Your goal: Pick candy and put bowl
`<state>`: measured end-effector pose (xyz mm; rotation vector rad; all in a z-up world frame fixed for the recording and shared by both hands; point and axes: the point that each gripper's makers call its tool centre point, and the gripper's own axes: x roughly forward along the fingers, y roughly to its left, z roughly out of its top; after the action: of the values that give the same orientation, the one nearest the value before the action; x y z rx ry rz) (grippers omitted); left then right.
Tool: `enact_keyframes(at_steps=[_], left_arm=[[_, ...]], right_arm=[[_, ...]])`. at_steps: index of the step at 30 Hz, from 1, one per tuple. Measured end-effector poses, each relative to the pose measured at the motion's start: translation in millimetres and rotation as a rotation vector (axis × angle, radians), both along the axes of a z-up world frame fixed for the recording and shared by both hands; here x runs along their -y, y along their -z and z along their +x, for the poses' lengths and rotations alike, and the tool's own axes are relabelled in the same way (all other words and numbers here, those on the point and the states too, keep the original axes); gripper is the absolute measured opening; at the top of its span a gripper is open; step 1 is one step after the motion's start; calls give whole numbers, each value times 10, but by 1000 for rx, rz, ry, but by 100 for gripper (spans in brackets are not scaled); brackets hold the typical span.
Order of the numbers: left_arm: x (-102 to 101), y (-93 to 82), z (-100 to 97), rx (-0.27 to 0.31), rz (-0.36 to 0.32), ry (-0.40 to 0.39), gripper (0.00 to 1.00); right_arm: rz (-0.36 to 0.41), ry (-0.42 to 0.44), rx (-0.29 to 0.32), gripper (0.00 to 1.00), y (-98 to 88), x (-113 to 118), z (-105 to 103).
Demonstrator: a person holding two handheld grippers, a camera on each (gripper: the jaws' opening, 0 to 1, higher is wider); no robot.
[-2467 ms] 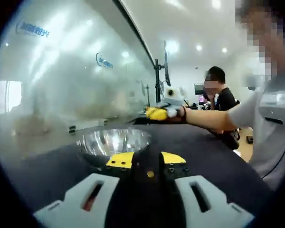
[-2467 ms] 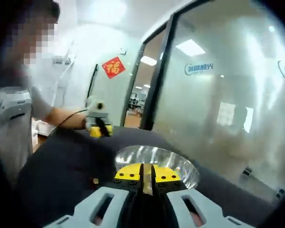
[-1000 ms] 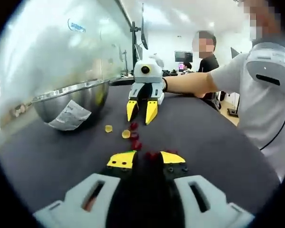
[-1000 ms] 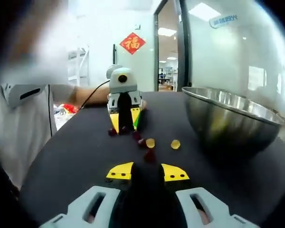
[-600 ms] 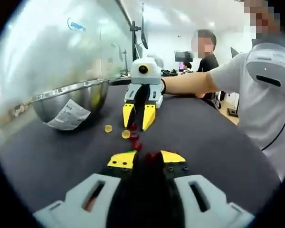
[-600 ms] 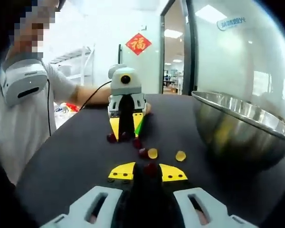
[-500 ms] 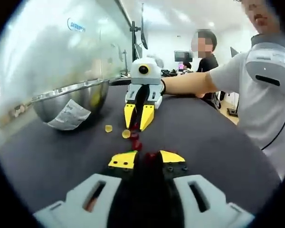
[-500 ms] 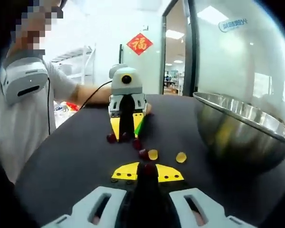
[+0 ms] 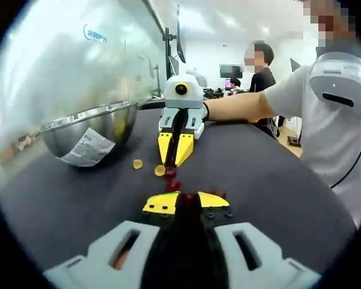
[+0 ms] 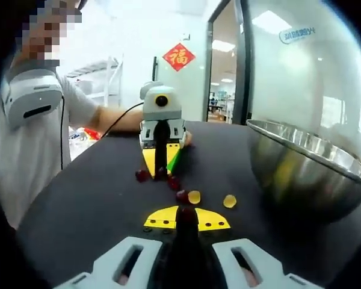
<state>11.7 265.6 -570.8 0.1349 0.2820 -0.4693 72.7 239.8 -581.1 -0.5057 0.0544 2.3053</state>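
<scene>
left gripper (image 9: 185, 201): jaws closed on a red candy (image 9: 186, 198), lower centre | right gripper (image 10: 186, 218): jaws closed on red candy (image 10: 186, 214) | steel bowl (image 9: 90, 126) left; loose candies (image 10: 194, 196) centre, black table (image 10: 96, 205).

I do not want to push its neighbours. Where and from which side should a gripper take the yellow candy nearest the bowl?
Take the yellow candy across its middle, from above: it is small, low on the table, apart from the others, the bowl beside it. Left gripper and right gripper each pinch a red candy.
</scene>
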Motion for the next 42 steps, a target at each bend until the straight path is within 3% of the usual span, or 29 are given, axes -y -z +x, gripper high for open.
enact_keyframes(at_steps=[2, 3, 5, 6, 7, 9, 12, 14, 19, 22, 25, 28, 32, 35, 37, 38, 42], left_arm=[[-24, -163, -23, 47, -38, -13, 3], [-76, -313, -10, 98, -28, -26, 3], [-269, -700, 71, 200, -47, -96, 3], [-344, -824, 108, 226, -40, -122, 3], [-469, -1055, 187, 272, 6, -150, 3], [-574, -1386, 327, 327, -1, -164, 3], [-664, -1546, 591, 320, 16, -139, 3], [-690, -1532, 769, 298, 35, -124, 3], [-770, -1274, 1114, 212, 74, -135, 3], [-726, -1115, 1193, 181, 72, -121, 6], [-722, -977, 1218, 150, 87, -114, 17], [-762, -963, 1193, 145, 82, -126, 16], [-758, -1098, 1047, 178, 47, -135, 15], [-580, -1202, 729, 227, -4, -113, 15], [-470, -1080, 471, 223, -1, -98, 15], [-432, -955, 356, 190, 8, -100, 15], [-256, -566, 91, 144, 30, -122, 15]], right_arm=[[11, -11, 3, 4, -52, 118, 18], [20, -5, 7, 4, -98, 173, 56], [40, 13, 14, 4, -179, 219, 125], [57, 21, 6, 4, -249, 246, 153], [72, 25, -1, 4, -318, 280, 168], [105, 37, -8, 4, -448, 338, 204], [134, 57, -21, 4, -596, 406, 277], [144, 74, -28, 4, -666, 441, 344], [145, 100, -24, 4, -701, 482, 441], [148, 102, -21, 4, -707, 513, 459], [159, 116, -36, 4, -712, 503, 517], [157, 123, -37, 4, -694, 484, 529], [165, 127, -35, 4, -710, 448, 531], [174, 142, -6, 4, -771, 391, 623], [187, 159, 18, 4, -877, 323, 722], [191, 170, 36, 4, -964, 255, 794], [239, 195, 91, 4, -1255, -61, 1024]])
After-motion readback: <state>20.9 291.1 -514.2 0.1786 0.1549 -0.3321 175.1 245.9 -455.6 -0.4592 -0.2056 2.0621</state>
